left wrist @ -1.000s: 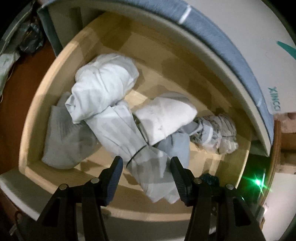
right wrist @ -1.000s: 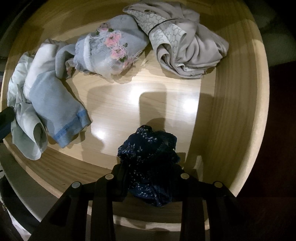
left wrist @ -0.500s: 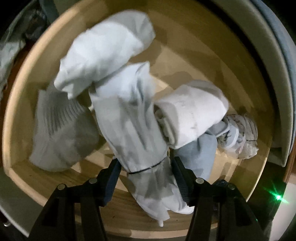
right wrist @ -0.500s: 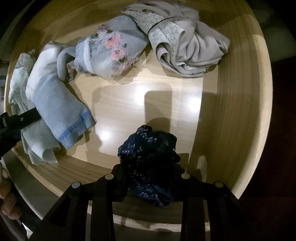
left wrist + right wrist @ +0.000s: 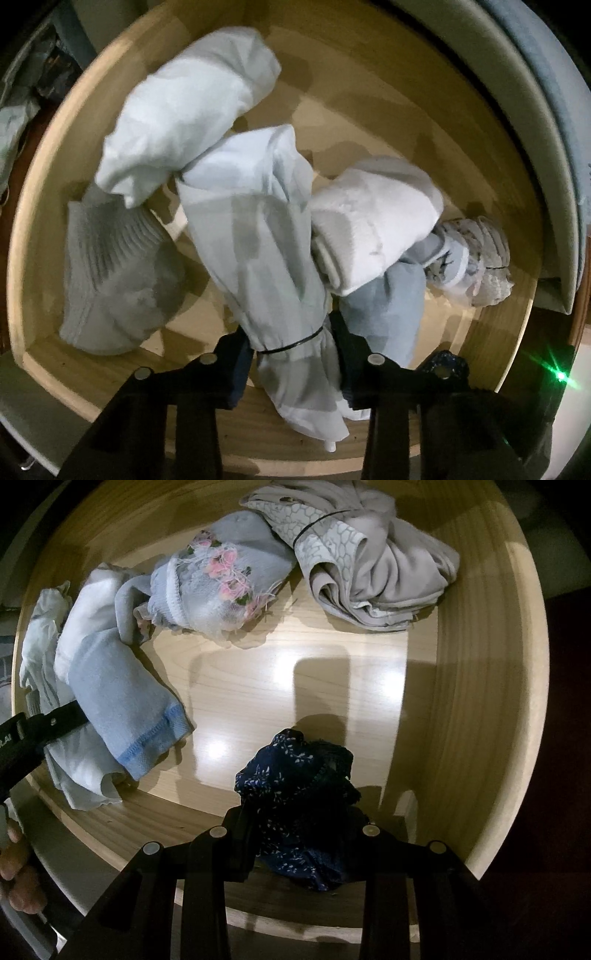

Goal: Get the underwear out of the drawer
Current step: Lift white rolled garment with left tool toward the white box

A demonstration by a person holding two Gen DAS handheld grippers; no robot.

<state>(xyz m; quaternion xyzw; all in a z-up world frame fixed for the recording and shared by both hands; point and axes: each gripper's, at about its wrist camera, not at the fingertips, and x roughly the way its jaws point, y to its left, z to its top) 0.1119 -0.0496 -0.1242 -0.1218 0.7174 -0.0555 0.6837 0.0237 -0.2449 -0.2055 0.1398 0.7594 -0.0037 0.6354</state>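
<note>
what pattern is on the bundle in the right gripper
Dark navy with tiny white flowers; the right wrist view shows it best.

Left gripper (image 5: 291, 354) lower and closer in on drawer (image 5: 55, 184) pile now, laundry fills more of left wrist view. Jaws were spread wide either side of pale banded bundle (image 5: 258, 240), now closing, fingers (image 5: 347, 339) right up against cloth by black elastic band (image 5: 286, 345). In right wrist view, left gripper (image 5: 55, 720) pokes further in over light blue sock (image 5: 122, 701).
</note>
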